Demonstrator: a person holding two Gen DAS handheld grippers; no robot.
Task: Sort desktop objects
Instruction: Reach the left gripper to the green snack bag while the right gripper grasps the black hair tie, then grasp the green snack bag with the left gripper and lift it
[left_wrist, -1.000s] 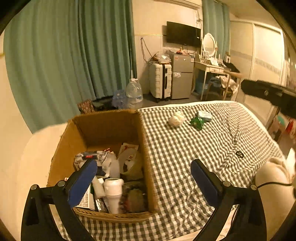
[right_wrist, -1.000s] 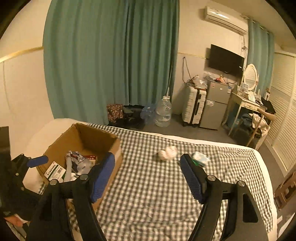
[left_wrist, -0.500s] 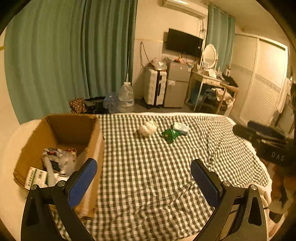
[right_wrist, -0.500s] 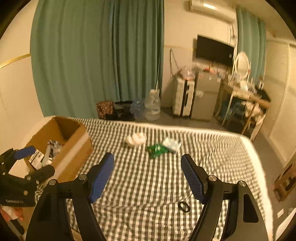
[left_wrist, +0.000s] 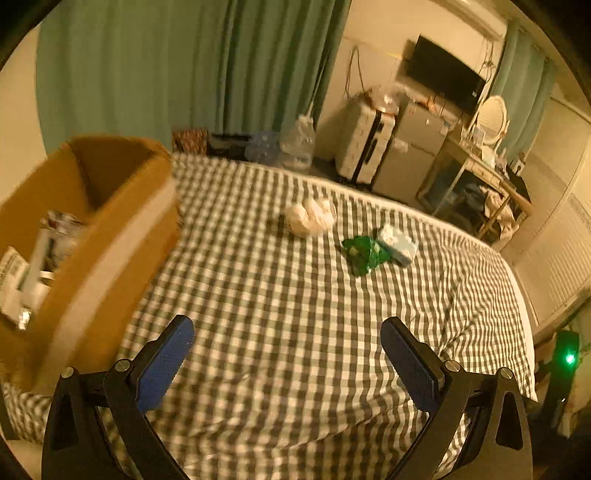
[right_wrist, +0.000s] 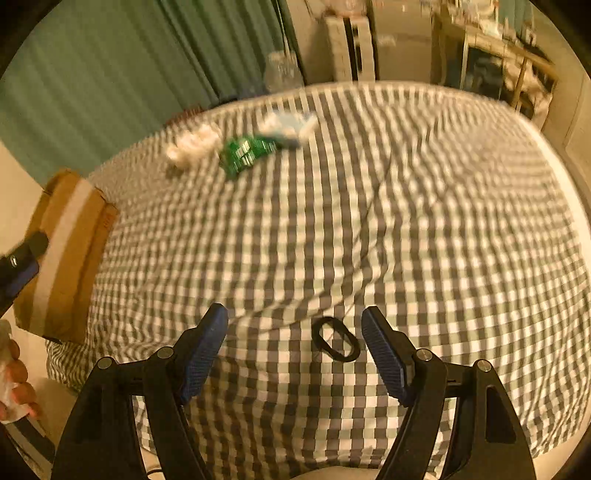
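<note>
Reaching for the black loop (right_wrist: 335, 339) near the bed's (right_wrist: 461, 229) front edge; right claw (right_wrist: 295, 341) wide, empty, straddling it. Left claw (left_wrist: 287, 350) wide, empty. Next: drop, pinch it.

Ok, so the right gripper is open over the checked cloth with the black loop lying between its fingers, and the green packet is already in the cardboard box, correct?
Not quite. The green packet is not in the cardboard box; it lies on the checked cloth beside the pale blue pack, as the left wrist view shows. The rest holds: the right gripper is open, with the black loop on the cloth between its fingers.
</note>
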